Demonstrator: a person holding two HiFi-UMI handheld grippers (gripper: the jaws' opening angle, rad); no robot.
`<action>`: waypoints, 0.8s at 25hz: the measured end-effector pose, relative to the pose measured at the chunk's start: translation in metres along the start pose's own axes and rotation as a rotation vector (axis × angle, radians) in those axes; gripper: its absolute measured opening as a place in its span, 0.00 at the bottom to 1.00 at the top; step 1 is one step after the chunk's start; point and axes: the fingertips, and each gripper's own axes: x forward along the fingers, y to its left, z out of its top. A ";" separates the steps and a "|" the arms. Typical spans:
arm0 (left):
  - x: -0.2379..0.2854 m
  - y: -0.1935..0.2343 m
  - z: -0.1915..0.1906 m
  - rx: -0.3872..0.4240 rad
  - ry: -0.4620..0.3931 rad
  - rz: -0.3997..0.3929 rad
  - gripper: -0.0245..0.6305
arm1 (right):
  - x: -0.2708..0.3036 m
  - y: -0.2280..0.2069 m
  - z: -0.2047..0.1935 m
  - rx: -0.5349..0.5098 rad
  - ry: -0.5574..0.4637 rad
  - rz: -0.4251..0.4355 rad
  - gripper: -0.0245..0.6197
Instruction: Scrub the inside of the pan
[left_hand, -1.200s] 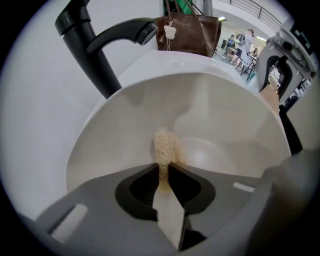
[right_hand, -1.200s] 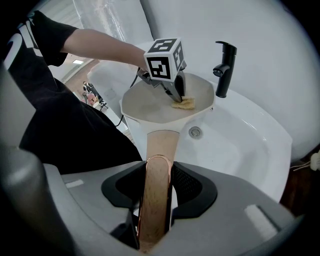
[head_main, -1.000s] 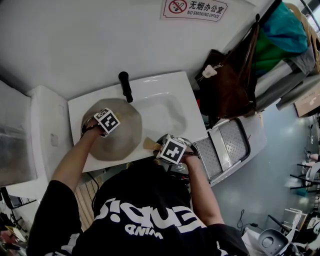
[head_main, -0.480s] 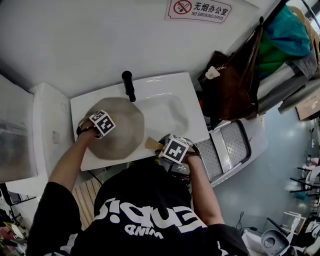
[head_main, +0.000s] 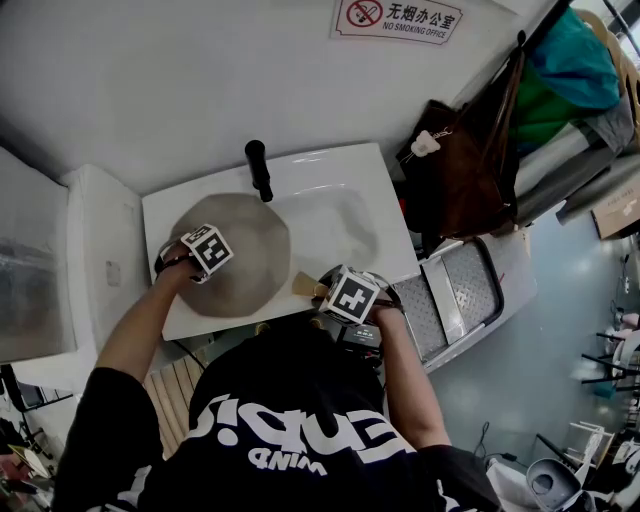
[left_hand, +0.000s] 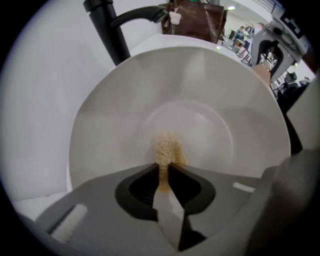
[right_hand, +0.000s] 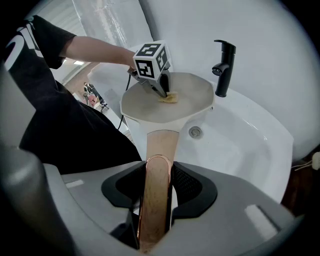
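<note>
Gripping a tan scrub pad (left_hand: 167, 147) in the left gripper (left_hand: 164, 175), pinching it tight between both jaws. Pointing that gripper straight down into the pan (left_hand: 200, 95) and holding the pad against the pale inner floor, close to the centre. Reaching in from the left side of the head view, with a bare forearm below a black T-shirt sleeve.

Clamping the pan's copper-toned handle (right_hand: 160, 150) in the right gripper (right_hand: 156, 200), pressing both pads on its sides. Angling that gripper down along the handle toward the pan.

Keeping the pan over the left part of the white sink (head_main: 345, 180), just in front of the black faucet (head_main: 258, 170). Pointing the handle back toward the person, past the sink's front edge. Tilting the near rim of the pan slightly above the basin, as seen in the right gripper view. Leaving the drain (right_hand: 195, 132) uncovered, just right of the handle.

Also seeing a brown bag (head_main: 450, 170) hanging right of the sink and a no-smoking sign (head_main: 398, 17) on the wall above.
</note>
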 end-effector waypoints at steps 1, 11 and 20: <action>0.000 -0.004 0.001 0.012 0.003 -0.007 0.12 | 0.000 0.000 0.000 -0.001 0.000 -0.002 0.29; -0.003 -0.045 0.018 0.068 -0.018 -0.091 0.12 | -0.001 0.000 -0.001 -0.001 -0.001 -0.012 0.29; -0.004 -0.067 0.016 0.008 -0.022 -0.159 0.13 | -0.001 -0.003 -0.002 -0.011 -0.006 -0.043 0.29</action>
